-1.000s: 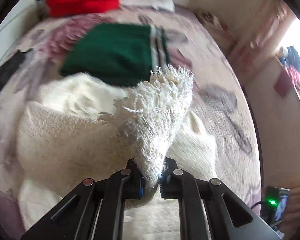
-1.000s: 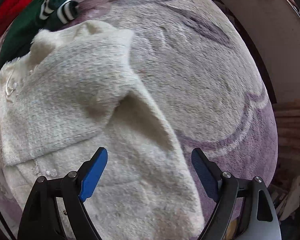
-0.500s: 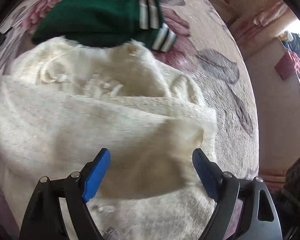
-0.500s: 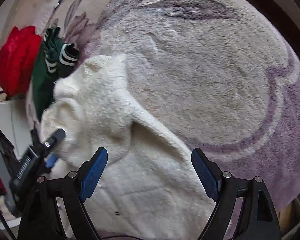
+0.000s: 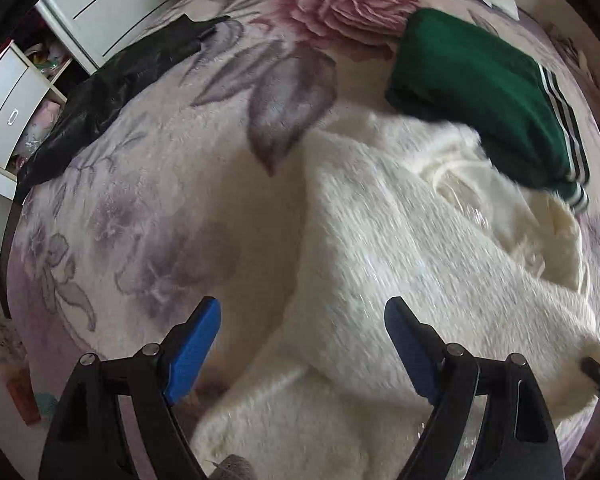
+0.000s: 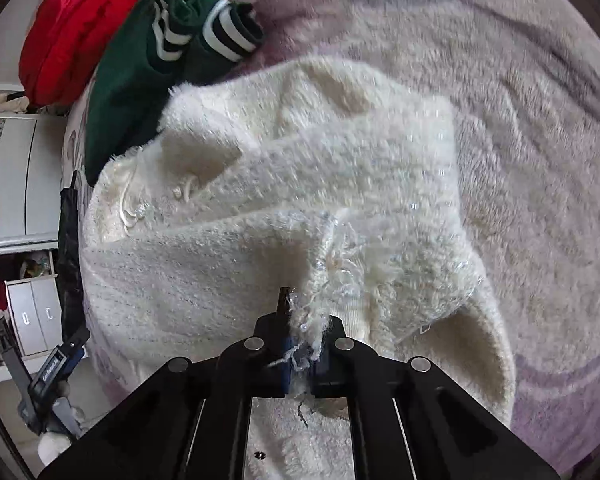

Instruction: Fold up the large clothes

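Clamping down within the last half second, the right gripper [image 6: 306, 354] now pinches a frayed, fringed edge of the large cream-white fluffy knitted garment [image 6: 300, 184], its blue-padded jaws having just been closing from wide open onto that fabric, wool strands poking out between them. Across from it the left gripper [image 5: 300, 344] has done the reverse: a second ago it was clenched on a fringed corner of the same garment, and now its jaws stand wide apart over the cloth with nothing pressed between them, the view having swung toward the garment's left border. Judging from this, one fold has been laid down and released, and the right hand has taken hold for the next fold, so the task looks partly done, with the garment bunched and doubled over rather than neatly flat. It lies spread on the plush floral blanket in lilac and pink [image 5: 172, 216], touching the folded dark green knit with white-striped cuffs [image 5: 484, 92] at its far edge. Counting outward: two grippers, one cream garment being worked, one green folded item, one red bundle [image 6: 72, 36] beyond it, one black shiny garment [image 5: 112, 92] at the blanket's edge, and a white drawer cabinet [image 5: 8, 108] off the bed
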`<move>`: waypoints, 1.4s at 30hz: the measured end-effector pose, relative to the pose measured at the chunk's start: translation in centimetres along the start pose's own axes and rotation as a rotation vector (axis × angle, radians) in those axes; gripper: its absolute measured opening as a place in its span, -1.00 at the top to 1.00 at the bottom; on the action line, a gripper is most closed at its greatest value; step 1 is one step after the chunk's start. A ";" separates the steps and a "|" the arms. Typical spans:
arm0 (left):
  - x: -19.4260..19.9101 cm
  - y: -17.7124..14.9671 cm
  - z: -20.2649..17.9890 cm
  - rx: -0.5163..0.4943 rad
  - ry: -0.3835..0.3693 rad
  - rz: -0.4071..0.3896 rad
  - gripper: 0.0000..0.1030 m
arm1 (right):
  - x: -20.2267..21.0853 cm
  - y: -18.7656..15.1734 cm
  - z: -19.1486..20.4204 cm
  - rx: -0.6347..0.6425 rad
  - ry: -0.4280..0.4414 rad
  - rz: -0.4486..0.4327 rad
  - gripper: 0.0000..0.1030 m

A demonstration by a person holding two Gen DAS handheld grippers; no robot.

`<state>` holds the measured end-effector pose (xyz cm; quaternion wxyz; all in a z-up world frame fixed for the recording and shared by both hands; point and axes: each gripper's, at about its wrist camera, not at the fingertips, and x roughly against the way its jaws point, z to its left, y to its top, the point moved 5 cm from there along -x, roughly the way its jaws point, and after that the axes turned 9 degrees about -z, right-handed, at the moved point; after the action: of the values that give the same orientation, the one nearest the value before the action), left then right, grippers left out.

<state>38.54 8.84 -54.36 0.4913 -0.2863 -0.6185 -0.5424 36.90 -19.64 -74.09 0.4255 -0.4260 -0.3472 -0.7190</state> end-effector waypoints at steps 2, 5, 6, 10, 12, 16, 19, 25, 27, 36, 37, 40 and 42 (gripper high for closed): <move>-0.8 1.4 -0.2 -0.005 0.009 -0.038 -0.62 | 1.6 1.3 0.2 -0.002 -0.003 -0.047 0.89; -3.7 2.5 -0.2 0.001 0.037 -0.005 -0.62 | 1.9 3.0 0.1 0.036 -0.079 -0.089 0.89; -5.1 2.3 -0.1 0.004 0.045 0.024 -0.62 | 1.8 3.2 -0.2 0.038 -0.094 -0.087 0.89; -11.4 0.3 0.9 -0.023 0.066 0.165 -0.87 | -2.7 4.5 -2.1 0.056 -0.158 0.042 0.89; -11.0 0.6 1.5 -0.016 0.062 0.155 -0.92 | -3.8 4.4 -2.5 0.013 -0.176 0.113 0.86; -6.5 1.8 1.4 -0.087 0.140 0.071 -0.92 | 0.9 5.6 -2.0 -0.074 -0.188 0.093 0.12; -3.9 2.0 0.2 -0.134 0.167 -0.004 -0.92 | 5.5 6.0 0.5 -0.096 -0.106 -0.011 -0.22; -6.6 0.9 -2.1 -0.269 0.272 0.008 -0.92 | -3.9 7.6 10.4 -0.008 0.176 0.127 -0.25; -7.2 1.2 -2.2 -0.259 0.282 0.012 -0.92 | -8.8 7.8 12.9 0.019 0.215 0.202 -0.25; -7.3 1.2 -2.9 -0.265 0.295 -0.030 -0.92 | -18.1 6.1 20.4 0.324 0.179 0.294 0.92; -7.2 1.1 -3.0 -0.260 0.288 -0.027 -0.92 | -17.5 5.9 20.7 0.339 0.178 0.283 0.96; -6.7 1.1 -3.3 -0.260 0.283 -0.022 -0.92 | -15.3 6.8 20.5 0.334 0.105 0.180 0.99; -6.3 1.0 -3.5 -0.263 0.277 -0.024 -0.92 | -13.6 8.2 19.6 0.258 0.091 0.133 1.00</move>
<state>42.70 6.86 -59.98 0.5234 -0.2634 -0.4721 -0.6586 54.31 -1.73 -77.58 0.5388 -0.3567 -0.3882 -0.6571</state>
